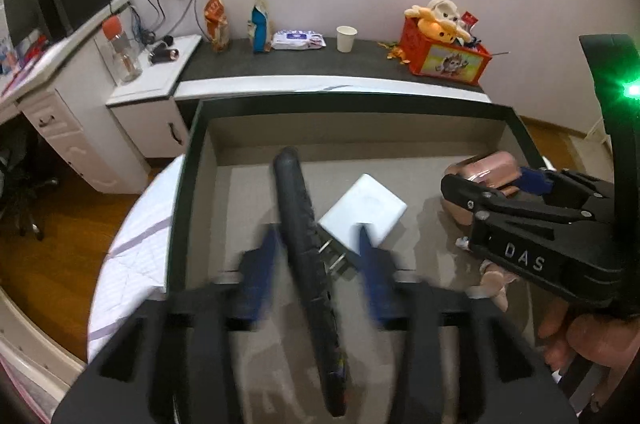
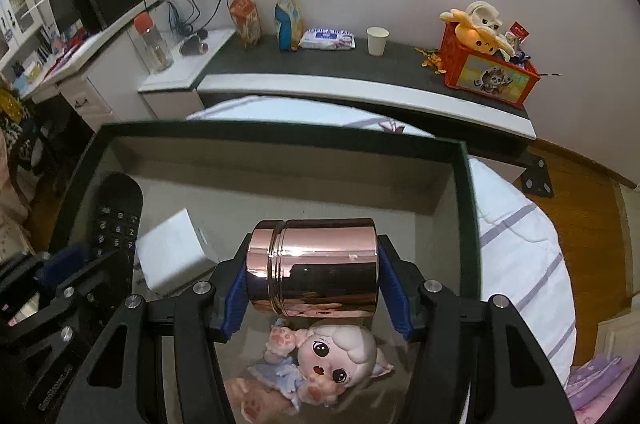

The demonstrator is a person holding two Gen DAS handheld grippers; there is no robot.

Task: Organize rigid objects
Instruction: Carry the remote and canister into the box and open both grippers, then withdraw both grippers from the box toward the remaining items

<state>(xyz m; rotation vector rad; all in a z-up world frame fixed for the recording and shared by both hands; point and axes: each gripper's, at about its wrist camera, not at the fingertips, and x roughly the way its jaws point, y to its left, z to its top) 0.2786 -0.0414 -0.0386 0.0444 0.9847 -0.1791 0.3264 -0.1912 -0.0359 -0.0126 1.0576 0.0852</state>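
copper canister (image 2: 316,264) clamped between right tool (image 2: 316,284) fingers, above doll (image 2: 332,364)

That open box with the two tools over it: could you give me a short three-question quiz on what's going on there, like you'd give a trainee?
1. True or false: the right tool is closed on the shiny copper canister.
2. Which thing lies between the fingers of the left tool? A) the white charger B) the black remote control C) the paper cup
3. Fill in: under the canister, on the floor of the box, lies a pink ____.

Key: 1 true; 2 B, the fingers stand apart on either side of it; 3 doll.
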